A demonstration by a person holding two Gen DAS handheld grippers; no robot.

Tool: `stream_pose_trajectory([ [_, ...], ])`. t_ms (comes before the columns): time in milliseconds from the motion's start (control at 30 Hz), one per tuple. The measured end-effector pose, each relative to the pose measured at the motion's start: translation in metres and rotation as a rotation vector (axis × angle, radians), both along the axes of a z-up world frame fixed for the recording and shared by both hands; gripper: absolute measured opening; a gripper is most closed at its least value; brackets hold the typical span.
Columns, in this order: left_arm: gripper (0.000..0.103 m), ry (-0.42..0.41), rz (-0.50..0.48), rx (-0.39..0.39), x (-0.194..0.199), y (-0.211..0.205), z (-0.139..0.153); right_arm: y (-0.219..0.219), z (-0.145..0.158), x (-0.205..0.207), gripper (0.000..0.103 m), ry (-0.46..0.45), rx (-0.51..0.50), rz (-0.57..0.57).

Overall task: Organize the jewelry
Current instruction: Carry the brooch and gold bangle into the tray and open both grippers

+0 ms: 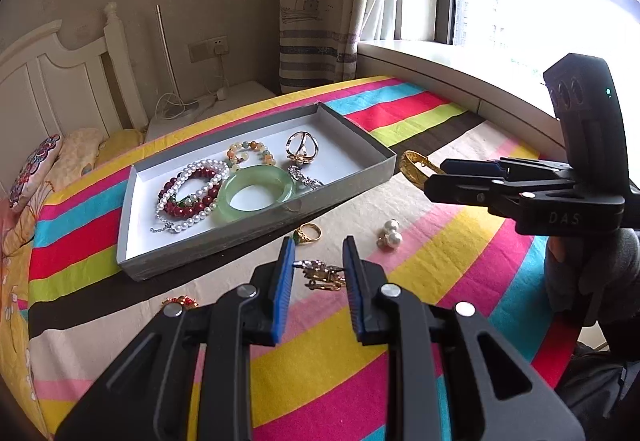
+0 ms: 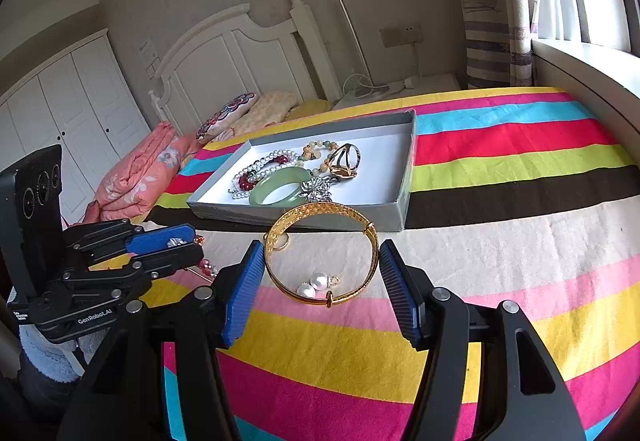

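A striped bedspread [image 2: 500, 313] fills both views. At centre frame, a shallow grey tray [image 2: 404, 177] holds a green jade bangle [image 2: 280, 191], pearl and red bead bracelets [image 1: 188, 193] and a gold ring clasp [image 1: 302, 149], its right half bare. In the lower centre of the right wrist view, the right gripper [image 2: 322, 273] pinches a gold bangle [image 2: 320, 253] by its outer sides, above pearl earrings [image 2: 316, 283]. In the lower centre of the left wrist view, the left gripper [image 1: 319, 269] clamps a small gold and silver brooch [image 1: 322, 275], just short of the tray's near wall. A gold ring [image 1: 308, 232] lies beside that wall.
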State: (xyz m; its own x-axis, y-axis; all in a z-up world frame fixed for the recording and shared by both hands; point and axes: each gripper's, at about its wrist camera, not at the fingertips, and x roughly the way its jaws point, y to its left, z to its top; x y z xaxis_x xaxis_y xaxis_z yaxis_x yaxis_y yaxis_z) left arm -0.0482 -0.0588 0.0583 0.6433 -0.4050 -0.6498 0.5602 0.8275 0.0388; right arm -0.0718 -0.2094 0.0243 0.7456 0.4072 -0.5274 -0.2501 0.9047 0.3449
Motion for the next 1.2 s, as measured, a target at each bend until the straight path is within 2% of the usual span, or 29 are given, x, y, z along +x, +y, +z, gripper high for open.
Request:
stream_pose_trajectory([
  [167,0.024,0.004,0.017,-0.060,0.007,0.021,0.021,0.001,0.000,0.000,0.058,0.002,-0.004,0.004],
  [333,0.024,0.010,0.048,-0.098,0.038,0.035,0.052,0.012,0.004,0.007,0.058,-0.008,-0.060,0.020],
  [600,0.024,-0.007,0.122,-0.139,0.088,0.027,0.078,0.018,0.031,0.037,0.058,-0.058,-0.087,0.026],
  [667,0.024,0.001,0.145,-0.173,0.103,0.021,0.080,0.018,0.031,0.050,0.058,-0.052,-0.087,0.024],
  [767,0.024,-0.002,0.188,-0.208,0.127,0.011,0.079,0.018,0.025,0.074,0.058,-0.014,-0.088,0.013],
  [900,0.024,0.037,0.222,-0.255,0.156,-0.003,0.067,0.022,0.007,0.102,0.058,0.053,-0.113,-0.003],
  [1200,0.024,0.140,0.283,-0.299,0.199,-0.025,0.024,0.026,-0.008,0.111,0.058,0.068,-0.124,0.003],
])
